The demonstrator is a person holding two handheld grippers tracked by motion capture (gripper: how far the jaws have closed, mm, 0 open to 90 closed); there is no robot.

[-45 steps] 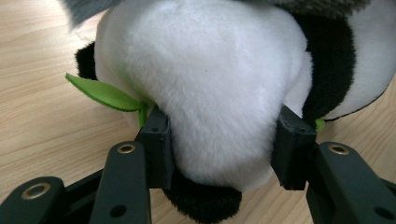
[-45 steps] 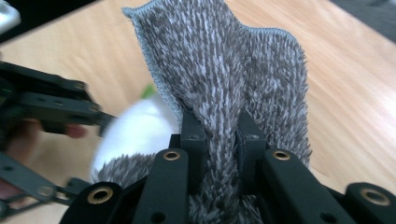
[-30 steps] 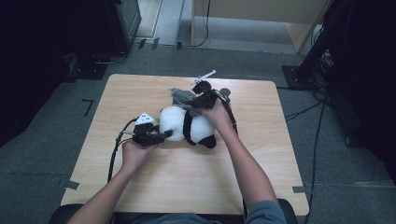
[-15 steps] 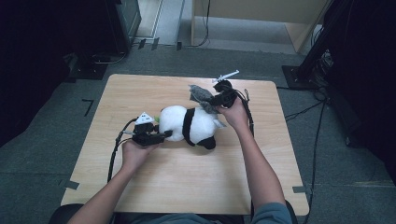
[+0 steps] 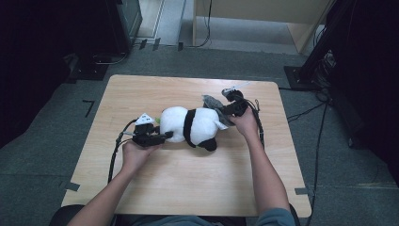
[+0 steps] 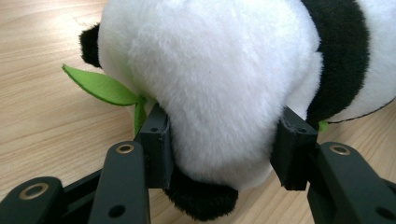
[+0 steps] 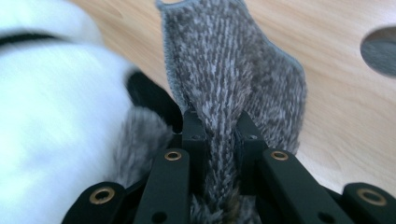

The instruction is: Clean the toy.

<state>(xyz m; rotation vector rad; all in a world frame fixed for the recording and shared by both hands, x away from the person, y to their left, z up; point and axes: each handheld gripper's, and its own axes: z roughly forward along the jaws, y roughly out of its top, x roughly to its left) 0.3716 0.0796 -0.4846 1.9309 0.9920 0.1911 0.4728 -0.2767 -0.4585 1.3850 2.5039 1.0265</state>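
A plush panda (image 5: 190,125) is lying on its side near the middle of the wooden worktop (image 5: 188,183), a green felt leaf (image 6: 100,86) poking out beside it. The worktop is standing on grey carpet, with dark equipment and cables around it. The left gripper (image 5: 157,138) is clamping the panda's white end between its pads. The right gripper (image 5: 226,109) is pinching a grey knitted cloth (image 7: 229,88) tightly at the panda's other end.
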